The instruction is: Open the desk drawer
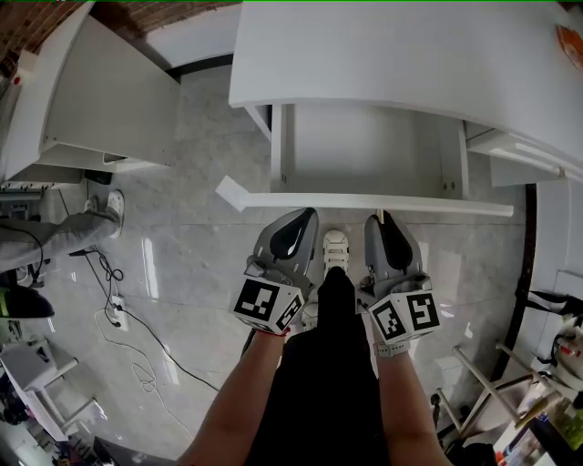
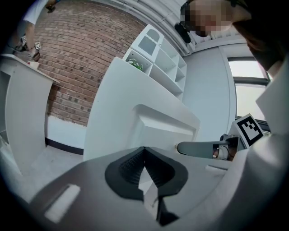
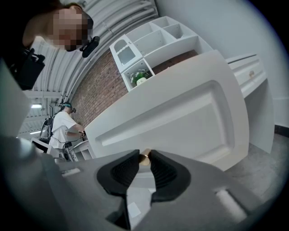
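Right gripper view: drawer knob [image 3: 144, 158] tight betw. right gripper [image 3: 144, 154] pads [image 3: 123, 171]

The floor [image 1: 196, 173] is glossy pale grey tile with a marble look, and streaks of light are reflected in it at 9 o'clock in the head view. A white desk [image 1: 383, 55] fills 12 to 2 o'clock there. A second white desk [image 1: 100, 91] stands at 10 o'clock, with a red brick wall [image 1: 27, 23] behind it at 11. Black cables [image 1: 146, 332] and a power strip [image 1: 117, 317] lie on the tiles at 8 o'clock, and a metal rack [image 1: 487, 387] sits at 4. In the left gripper view a black skirting board [image 2: 63, 145] runs under the brick at 9 o'clock, white cubby shelves [image 2: 165, 61] show at 12, and a bright window [image 2: 246, 85] at 3.
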